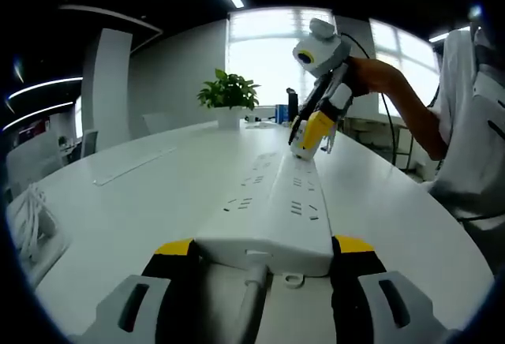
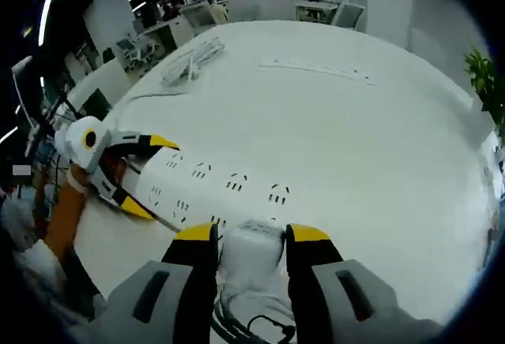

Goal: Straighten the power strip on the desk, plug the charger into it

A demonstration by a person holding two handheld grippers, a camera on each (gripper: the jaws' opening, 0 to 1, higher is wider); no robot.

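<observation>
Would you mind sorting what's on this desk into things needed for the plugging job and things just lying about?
For the job:
- power strip, its cable end between the left tongs
- charger, gripped in the right tongs

Lying about:
- second strip farther across the desk
- bundle of white cable
- potted plant

potted plant [image 1: 228,93] far desk edge | cable bundle [image 2: 192,60] | second strip [image 2: 317,68]

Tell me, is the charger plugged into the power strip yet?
Not yet, it seems. The right gripper holds the charger at the far end of the power strip; prongs hidden.
</observation>
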